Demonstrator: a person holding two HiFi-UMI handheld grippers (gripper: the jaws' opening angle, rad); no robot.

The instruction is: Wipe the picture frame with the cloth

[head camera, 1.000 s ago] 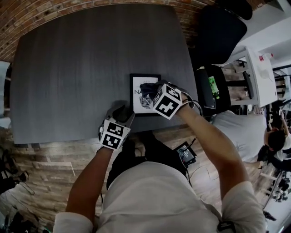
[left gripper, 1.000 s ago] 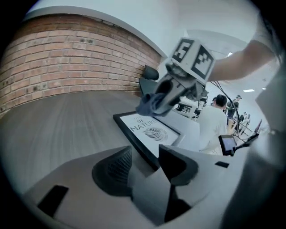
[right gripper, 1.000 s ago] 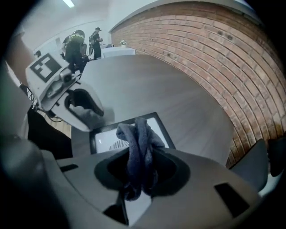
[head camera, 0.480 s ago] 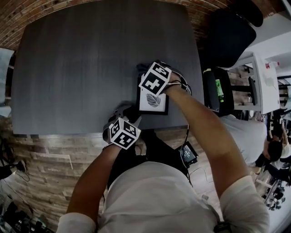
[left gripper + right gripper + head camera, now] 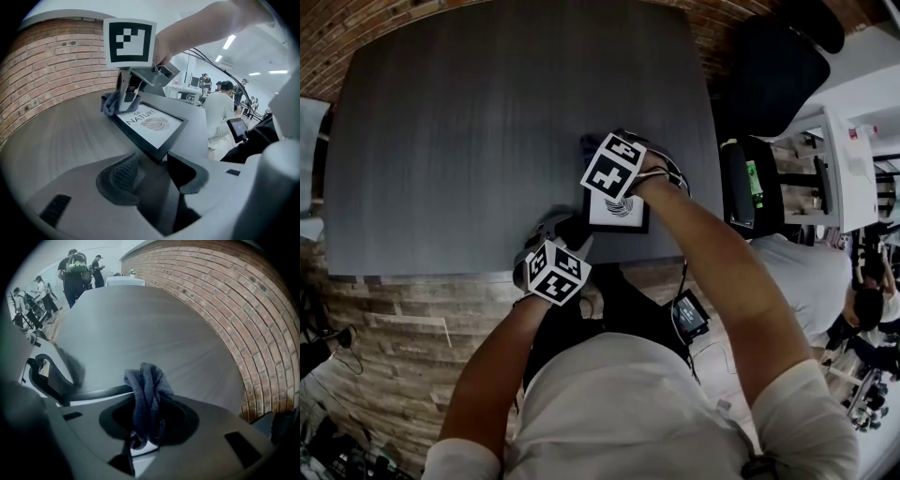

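**Picture frame** point(image 5: 151, 126): black rim, white print with a leaf motif. It is laid flat on the dark table point(image 5: 487, 141), near the lower edge and right of centre in the head view. There it is largely covered by a marker cube point(image 5: 612, 167); the print is shown plainly only in the left gripper view.

**Cloth** point(image 5: 147, 390): grey-blue, bunched. The clamping is shown only in the right gripper view. In the left gripper view it is seen laid on the frame's far left corner.

**Right gripper** point(image 5: 146, 425): fingers closed on the cloth. It is pointed steeply down, with the forearm stretched in from the lower right.

**Left gripper** point(image 5: 152, 171): fingers spread wide, just opened, nothing gripped. The frame's near corner is seen at the gap, with no pad pressed on it. The gripper is held slanting down at the table's near edge, with the forearm entering from the lower left.

**Brick wall** point(image 5: 225, 301): beyond the table.
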